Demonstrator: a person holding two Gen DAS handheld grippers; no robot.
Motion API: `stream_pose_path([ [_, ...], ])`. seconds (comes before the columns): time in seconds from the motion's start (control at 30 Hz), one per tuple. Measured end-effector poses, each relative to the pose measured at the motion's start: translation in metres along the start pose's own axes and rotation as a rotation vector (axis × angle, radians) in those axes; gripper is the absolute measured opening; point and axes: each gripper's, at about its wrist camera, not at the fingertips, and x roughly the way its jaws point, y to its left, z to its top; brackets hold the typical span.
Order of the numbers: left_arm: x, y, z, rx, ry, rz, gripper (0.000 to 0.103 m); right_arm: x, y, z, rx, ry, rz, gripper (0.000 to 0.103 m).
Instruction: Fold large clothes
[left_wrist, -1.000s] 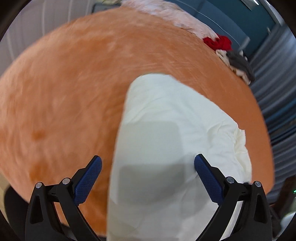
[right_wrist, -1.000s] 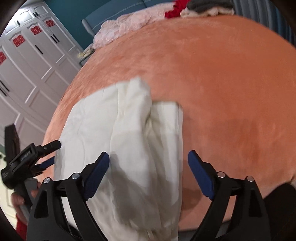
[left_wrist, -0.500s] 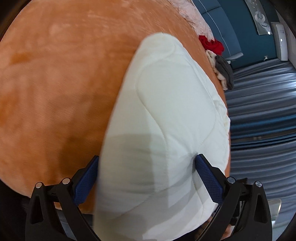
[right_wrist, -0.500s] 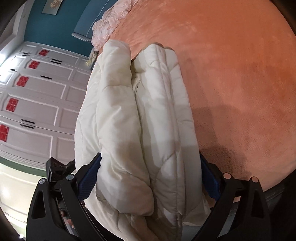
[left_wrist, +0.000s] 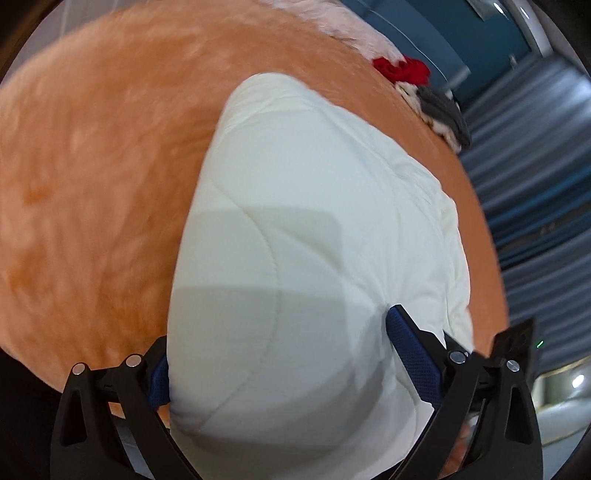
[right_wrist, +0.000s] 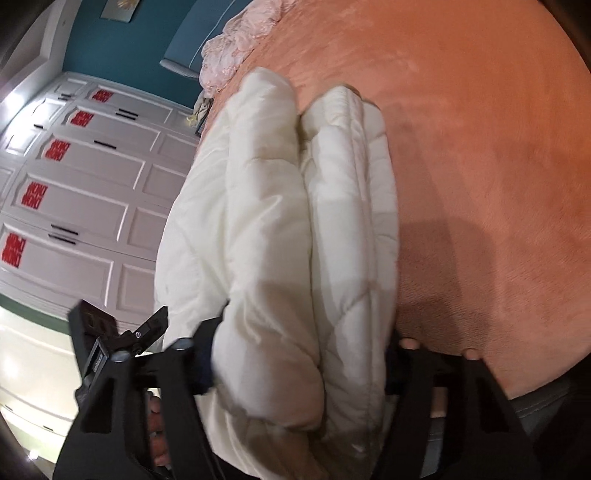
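Observation:
A thick white quilted garment (left_wrist: 314, 184) lies folded into a bundle on the orange plush bed cover (left_wrist: 92, 166). My left gripper (left_wrist: 291, 317) stands wide open around one end of it; the padding bulges between the blue pads and touches them. From the other side, the right wrist view shows the garment (right_wrist: 295, 184) as two rolled layers. My right gripper (right_wrist: 303, 332) is closing, with its pads pressed into both sides of that bundle. The left gripper's black body (right_wrist: 110, 343) and a hand (right_wrist: 155, 424) show behind the bundle.
A pink ruffled fabric (right_wrist: 236, 40) lies at the far end of the bed. Red clothing (left_wrist: 402, 70) and a grey and white pile (left_wrist: 439, 107) sit at the bed's far right edge. White wardrobe doors (right_wrist: 92, 184) and blue-grey curtains (left_wrist: 535, 166) flank the bed.
The right jaws went from wide open around the bundle to squeezed in against it. The left view swung, and the bundle stays between its unchanged, wide jaws.

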Motion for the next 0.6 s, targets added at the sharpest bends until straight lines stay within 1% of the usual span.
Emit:
stream_pose_path([
  [0.03, -0.003, -0.007, 0.0, 0.027, -0.009, 0.02, 0.093, -0.003, 0.003, 0.002, -0.014, -0.002, -0.01, 0.048],
  [0.1, -0.01, -0.02, 0.0, 0.077, -0.025, 0.054, 0.087, -0.008, 0.013, 0.002, -0.063, -0.01, -0.044, 0.043],
  [0.2, -0.019, -0.035, 0.0, 0.126, -0.044, 0.088, 0.082, -0.015, 0.027, 0.004, -0.109, -0.033, -0.085, 0.039],
  [0.3, -0.034, -0.051, 0.0, 0.182, -0.076, 0.113, 0.077, -0.026, 0.038, 0.004, -0.138, -0.06, -0.099, 0.038],
  [0.43, -0.049, -0.073, 0.003, 0.24, -0.119, 0.123, 0.075, -0.044, 0.05, 0.004, -0.173, -0.103, -0.102, 0.038],
  [0.6, -0.071, -0.099, 0.008, 0.297, -0.173, 0.104, 0.074, -0.073, 0.062, 0.008, -0.203, -0.177, -0.091, 0.038],
])
